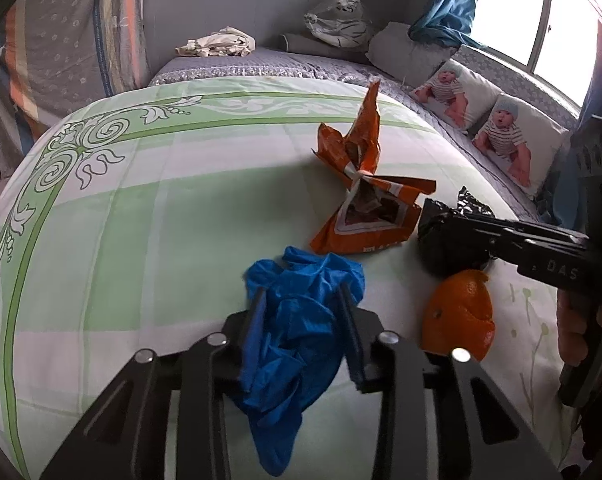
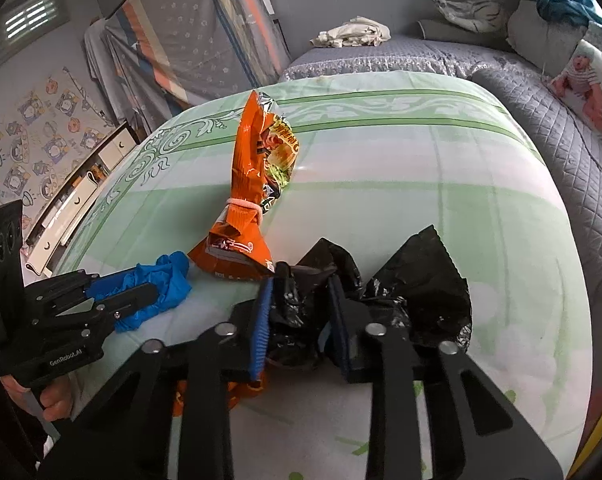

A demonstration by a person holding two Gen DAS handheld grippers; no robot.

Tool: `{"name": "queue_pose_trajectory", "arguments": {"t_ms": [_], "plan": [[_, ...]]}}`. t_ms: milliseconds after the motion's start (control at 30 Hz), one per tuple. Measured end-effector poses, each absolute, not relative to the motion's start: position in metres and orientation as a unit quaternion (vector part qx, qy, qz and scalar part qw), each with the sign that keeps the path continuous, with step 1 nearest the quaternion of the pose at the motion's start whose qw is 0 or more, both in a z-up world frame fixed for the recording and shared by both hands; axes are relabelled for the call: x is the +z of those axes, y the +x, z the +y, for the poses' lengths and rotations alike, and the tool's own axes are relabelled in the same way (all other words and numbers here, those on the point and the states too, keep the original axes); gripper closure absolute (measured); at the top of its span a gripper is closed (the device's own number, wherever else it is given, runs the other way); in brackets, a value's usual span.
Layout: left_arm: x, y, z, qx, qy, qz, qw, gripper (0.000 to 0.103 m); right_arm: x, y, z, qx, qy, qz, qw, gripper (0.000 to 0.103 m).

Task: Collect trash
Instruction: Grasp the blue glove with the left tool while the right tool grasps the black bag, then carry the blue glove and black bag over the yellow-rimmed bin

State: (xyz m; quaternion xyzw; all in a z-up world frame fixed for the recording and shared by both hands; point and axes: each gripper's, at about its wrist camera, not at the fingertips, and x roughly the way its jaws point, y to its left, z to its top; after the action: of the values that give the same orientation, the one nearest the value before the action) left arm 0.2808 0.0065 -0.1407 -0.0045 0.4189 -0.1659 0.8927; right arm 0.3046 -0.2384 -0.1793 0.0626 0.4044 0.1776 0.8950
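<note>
Clamping blue glove [image 1: 297,320] and black wrapper [image 2: 297,316], both jaws work over a green-patterned bedsheet [image 1: 141,220].

Left tongs [image 1: 301,300] and right tongs [image 2: 301,300] both angled downward, fingers closed tight on crumpled material.

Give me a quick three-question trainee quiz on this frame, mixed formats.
1. True or false: the left claw has its pads on the blue glove.
2. What is between the right claw's fingers? A) orange peel B) black wrapper C) snack bag
3. Fill in: the orange snack bag is cinched at the middle by a ____ band.

Key: 1 true. 2 B, the black wrapper. 3 pale rubber.
</note>
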Motion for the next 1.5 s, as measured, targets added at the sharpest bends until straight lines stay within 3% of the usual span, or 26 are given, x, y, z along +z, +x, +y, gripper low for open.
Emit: {"name": "queue_pose_trajectory", "arguments": {"t_ms": [167, 333, 900, 1500], "plan": [[-0.138, 0.278, 0.009, -0.158, -0.005, 0.413, 0.897, 0.082, -0.174, 0.3, -0.237, 0.173, 0.049, 0.393, 0.902, 0.094], [-0.13, 0.274, 0.012, -0.153, -0.004, 0.405, 0.901, 0.087, -0.165, 0.293, -0.238, 0.168, 0.04, 0.38, 0.909, 0.098], [-0.069, 0.222, 0.01, -0.171, -0.028, 0.339, 0.925, 0.088, -0.111, 0.237, -0.268, 0.161, 0.057, 0.321, 0.932, 0.099], [-0.014, 0.159, -0.063, -0.248, -0.008, 0.285, 0.926, 0.088, -0.071, 0.165, -0.347, 0.114, 0.087, 0.26, 0.955, 0.099]]}}
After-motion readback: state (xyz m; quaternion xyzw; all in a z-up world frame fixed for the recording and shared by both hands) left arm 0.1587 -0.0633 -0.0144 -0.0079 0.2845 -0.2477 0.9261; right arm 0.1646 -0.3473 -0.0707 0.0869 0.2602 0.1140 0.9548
